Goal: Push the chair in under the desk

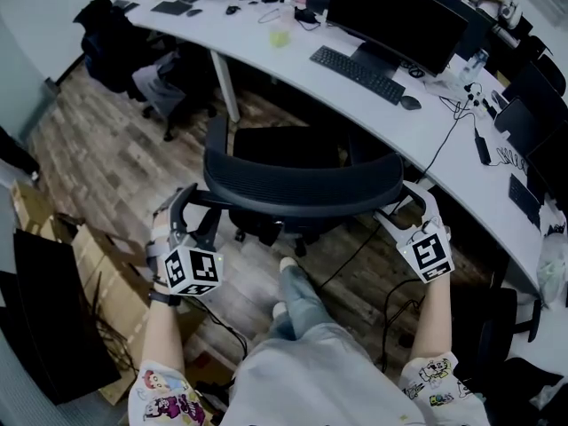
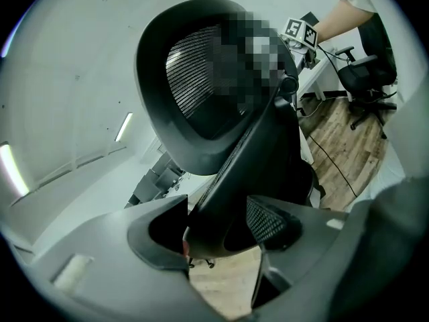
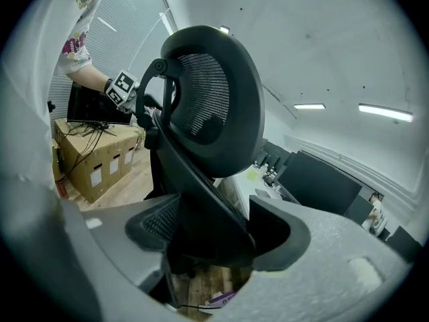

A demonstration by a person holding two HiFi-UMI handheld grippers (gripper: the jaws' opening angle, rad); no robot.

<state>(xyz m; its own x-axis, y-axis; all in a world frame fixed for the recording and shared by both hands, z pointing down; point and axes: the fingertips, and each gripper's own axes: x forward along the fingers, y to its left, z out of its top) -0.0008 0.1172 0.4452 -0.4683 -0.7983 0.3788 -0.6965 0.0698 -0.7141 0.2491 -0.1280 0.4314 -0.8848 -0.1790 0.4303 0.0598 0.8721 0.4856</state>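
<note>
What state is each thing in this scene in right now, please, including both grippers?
chair: upright, not yet pushed in under the desk.
left gripper: jaws closed on the left side of the chair's back frame.
right gripper: jaws closed on the right side of the chair's back frame.
monitor: on the desk, screen dark.

The right hand-held gripper's (image 3: pixel 211 237) jaws clamp the chair's (image 3: pixel 214 106) back frame, the left hand-held gripper (image 3: pixel 142 109) sits at its far edge, and boxes (image 3: pixel 94 154) stand on the floor (image 3: pixel 131 177) beyond.
</note>
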